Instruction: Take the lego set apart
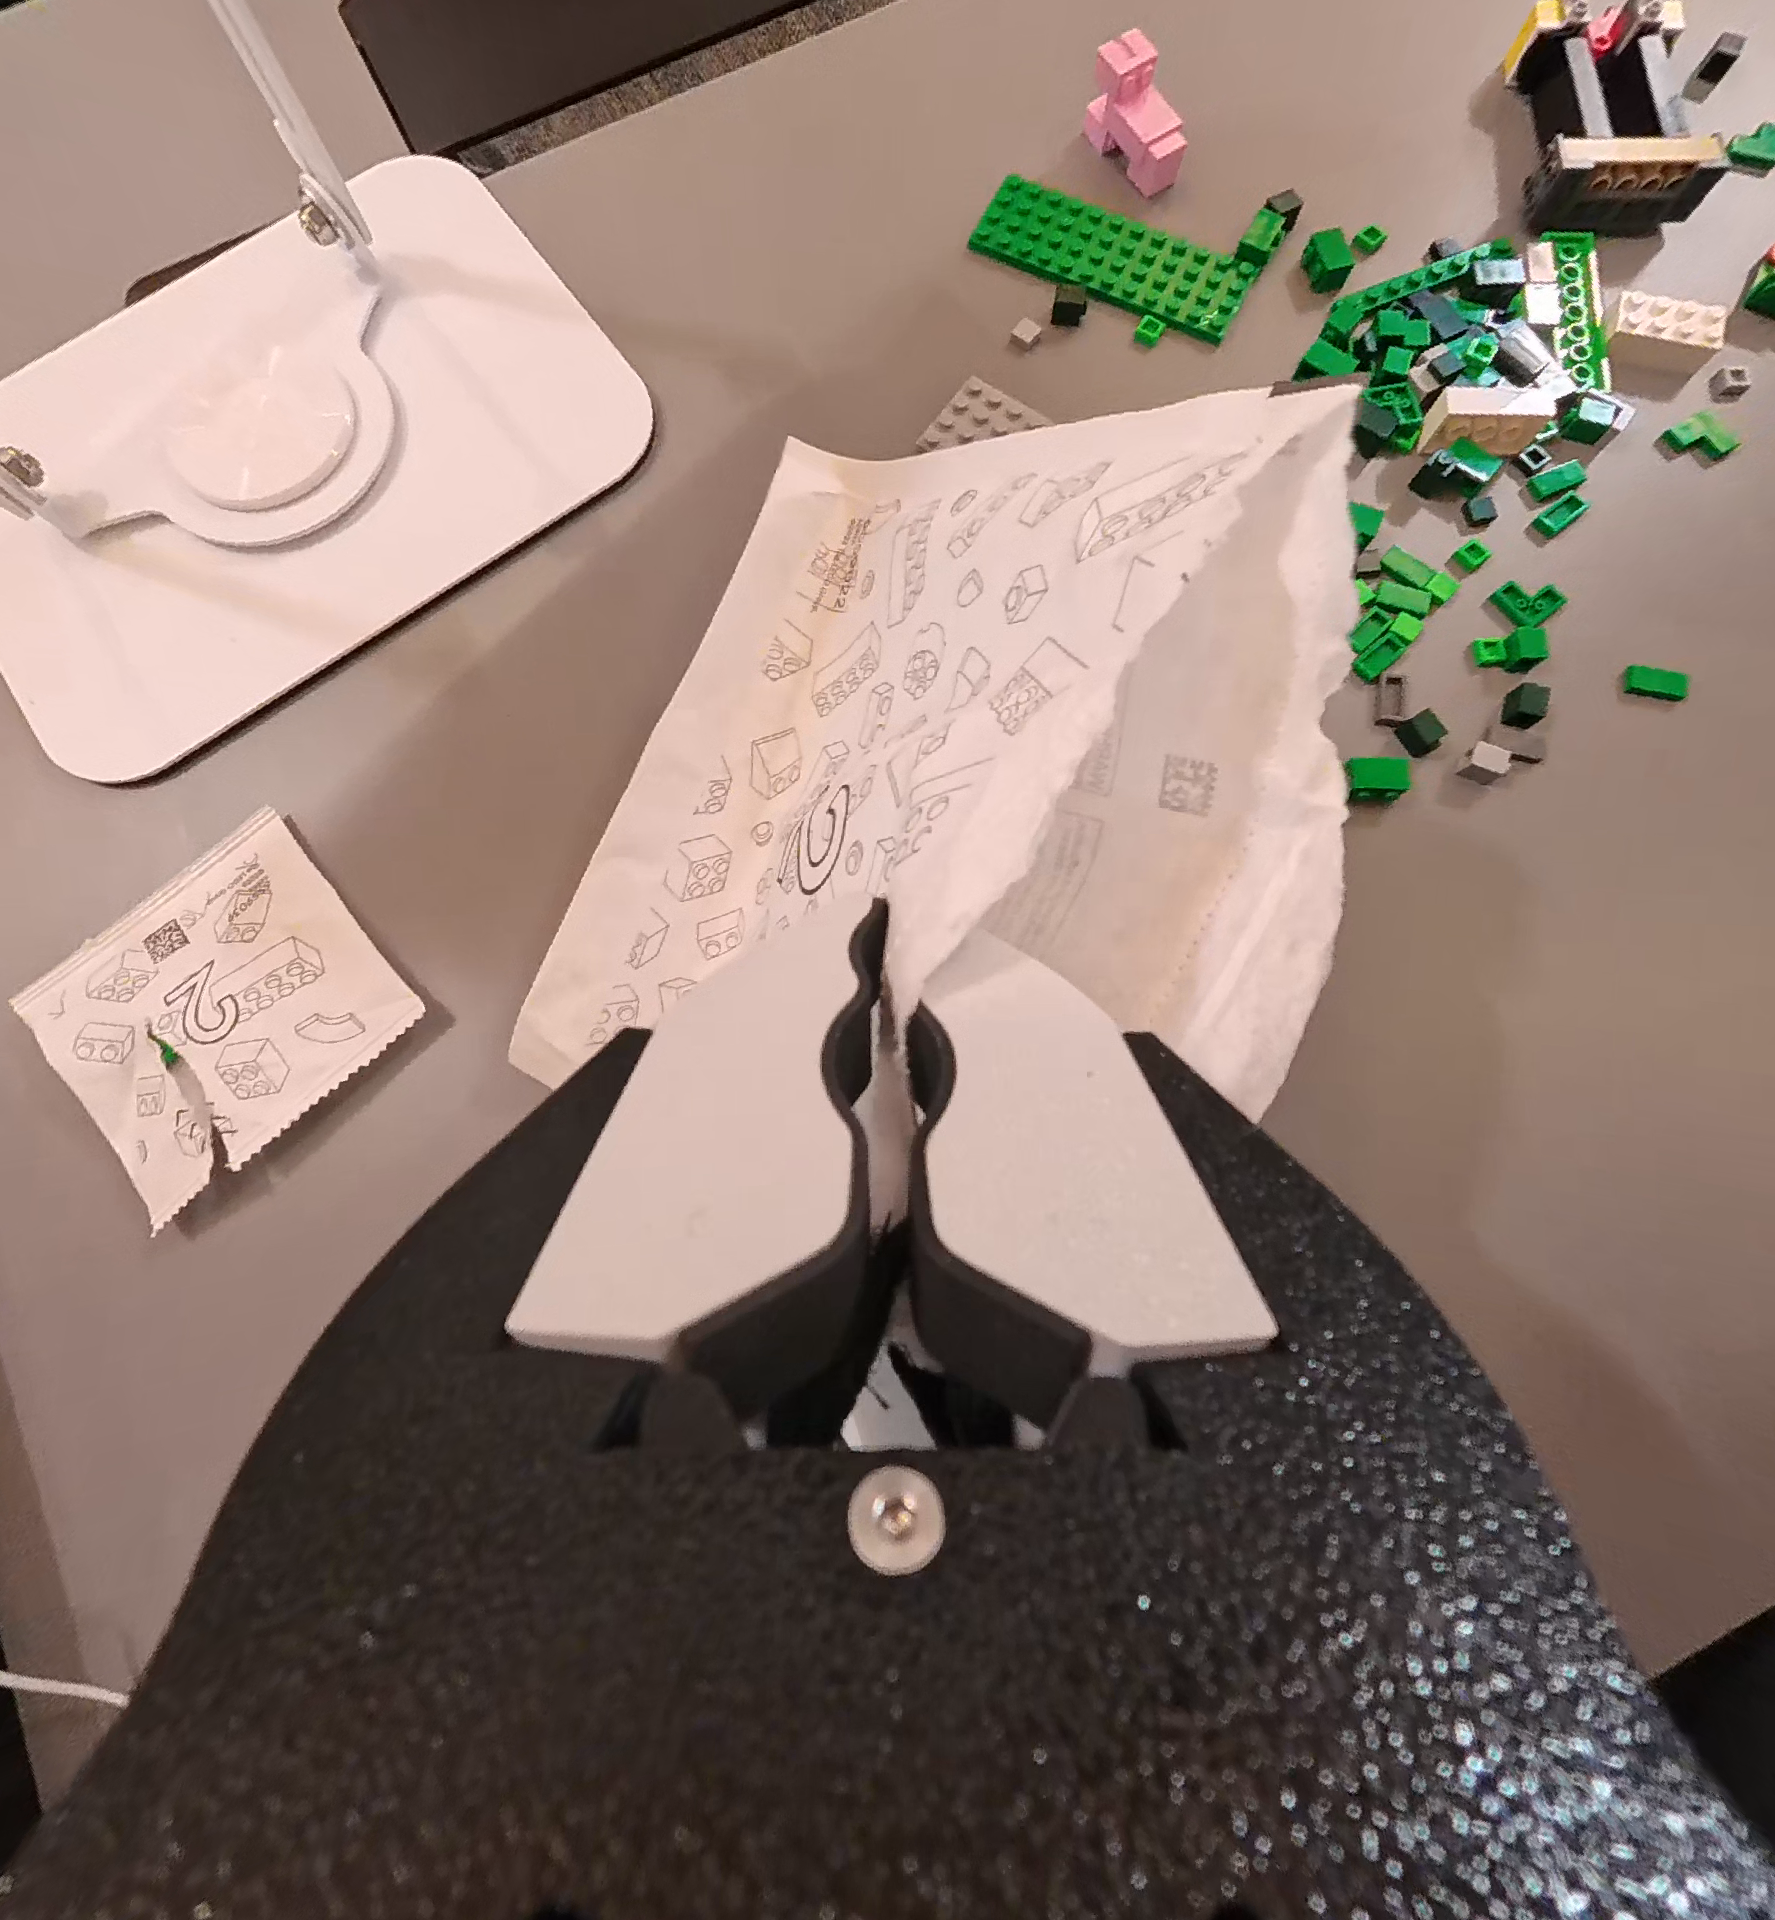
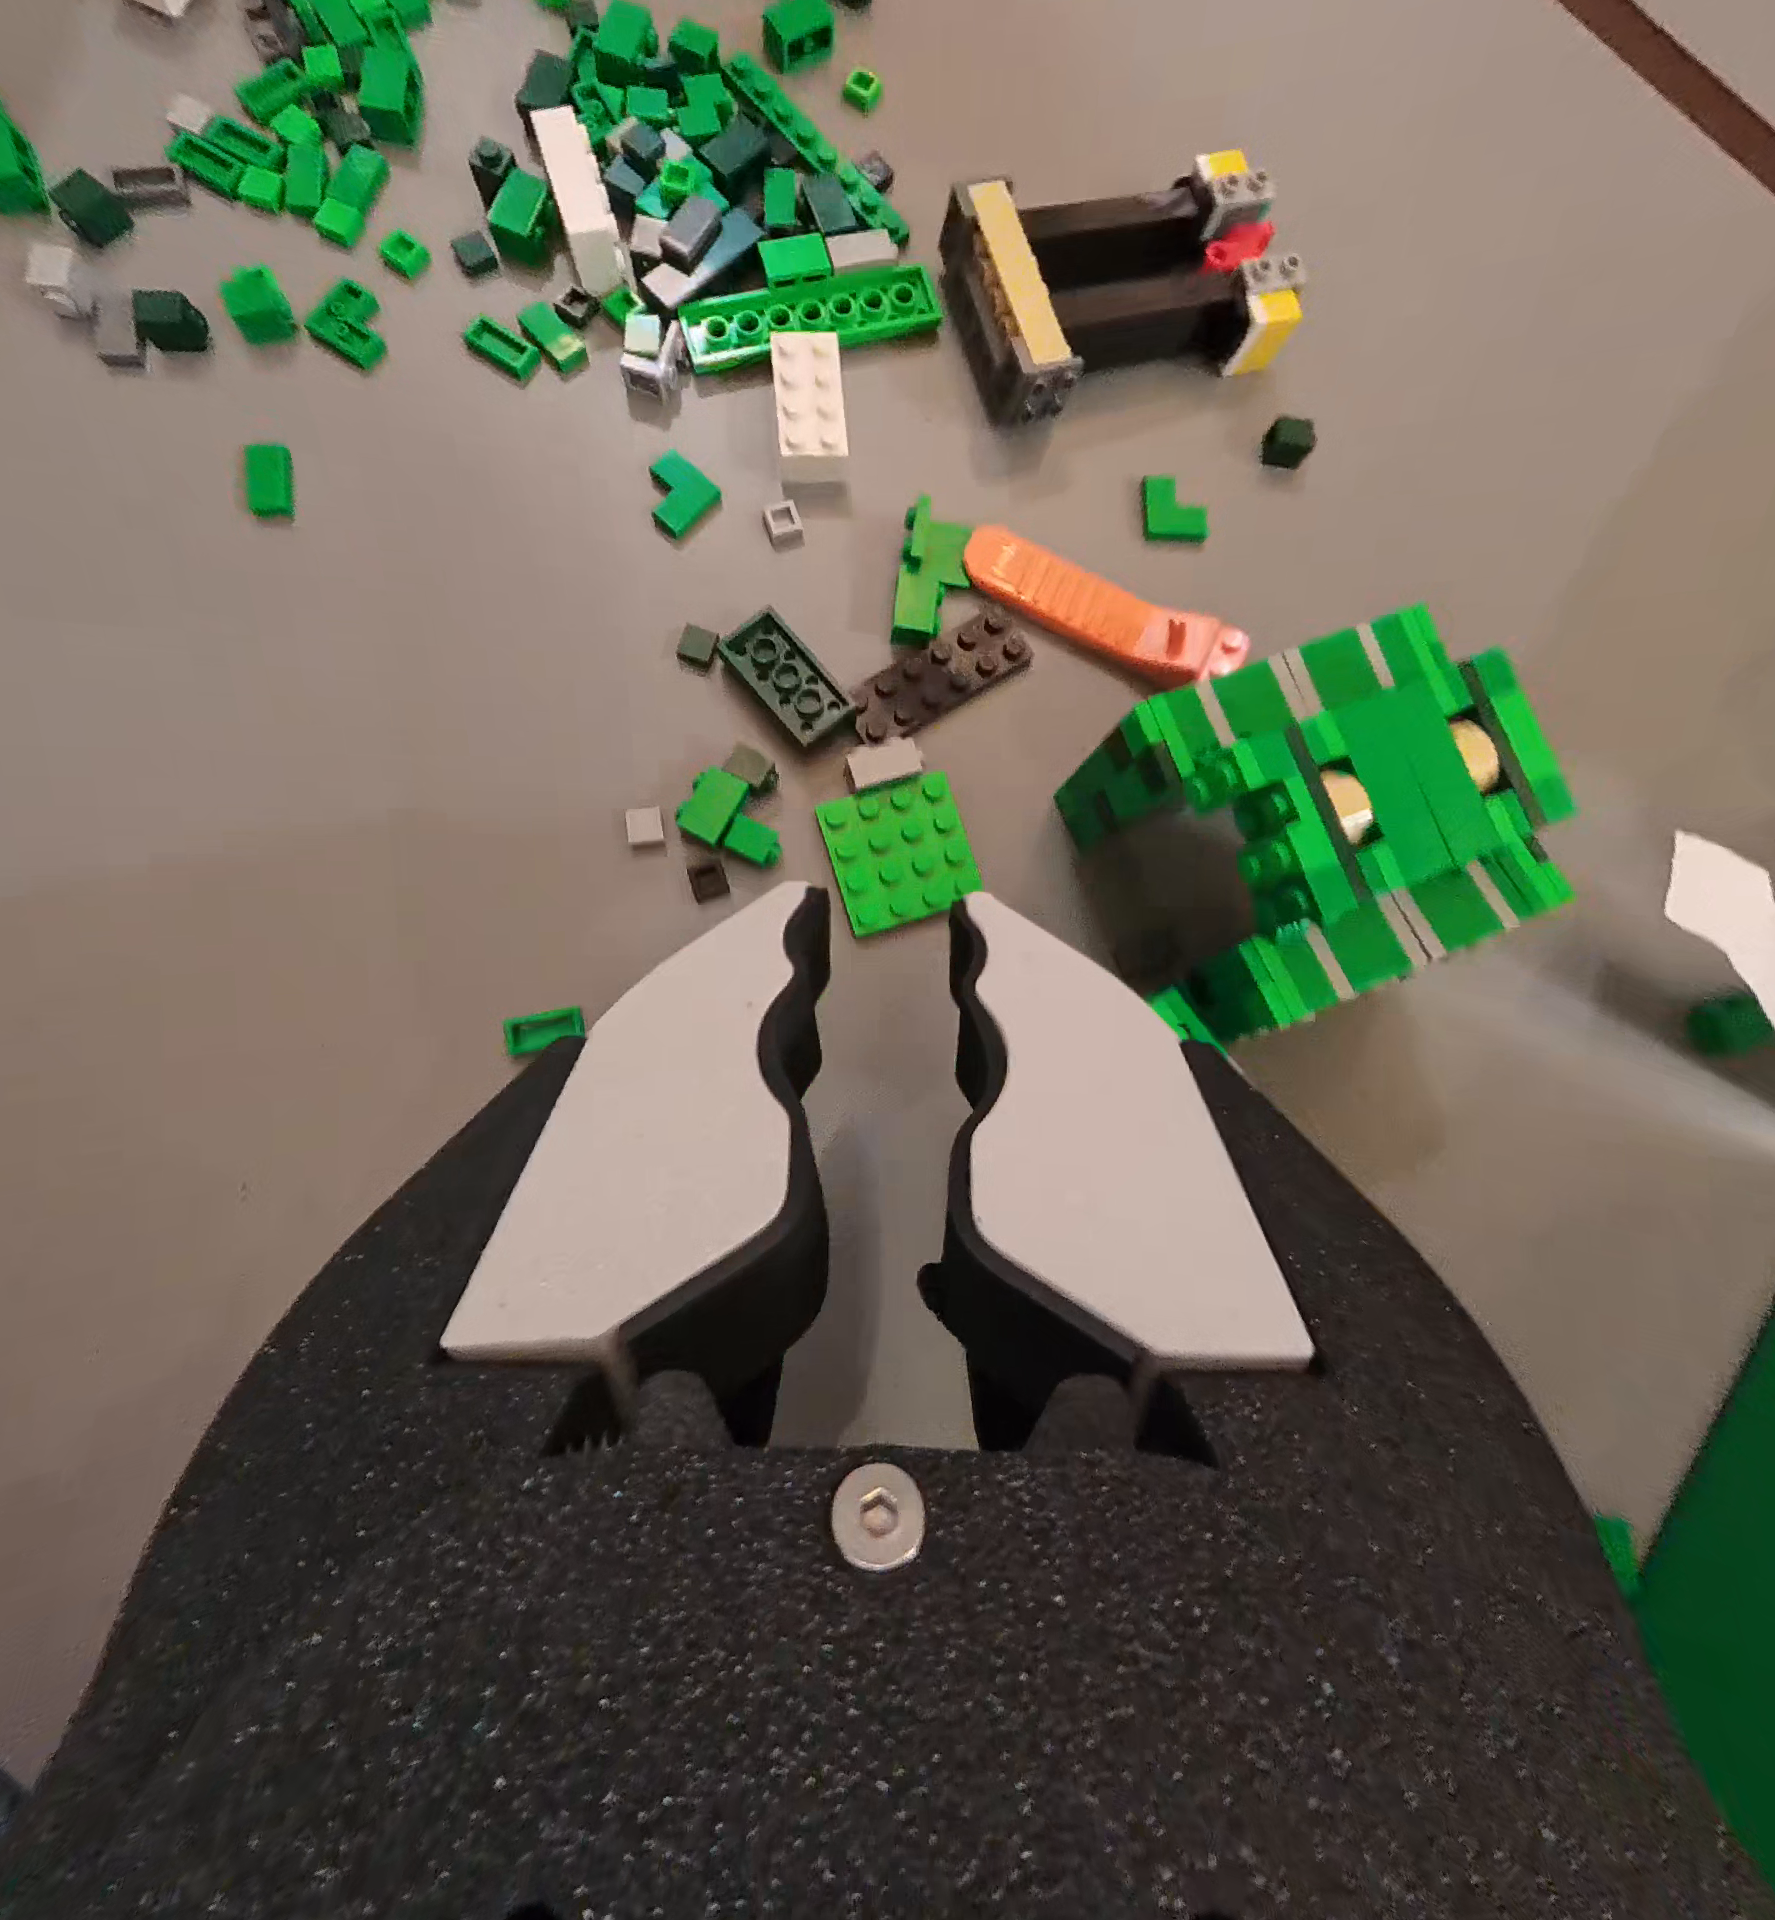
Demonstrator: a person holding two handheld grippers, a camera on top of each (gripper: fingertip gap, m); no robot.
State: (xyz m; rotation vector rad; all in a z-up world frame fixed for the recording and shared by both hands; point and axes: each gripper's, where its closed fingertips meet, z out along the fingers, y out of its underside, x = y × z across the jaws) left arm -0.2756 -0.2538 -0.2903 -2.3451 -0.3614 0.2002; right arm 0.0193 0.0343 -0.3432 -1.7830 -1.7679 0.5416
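Partly hidden: paper bag [image 1: 966, 665] btwn claw [image 1: 888, 997].

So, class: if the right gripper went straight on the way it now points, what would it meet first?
Probably the bright green square plate, flat on the table just beyond the open right gripper; depth is unclear.

2 wrist views looking steeply down at a grey table [image 1: 654, 208], close (shared: loose brick pile [image 2: 654, 156])
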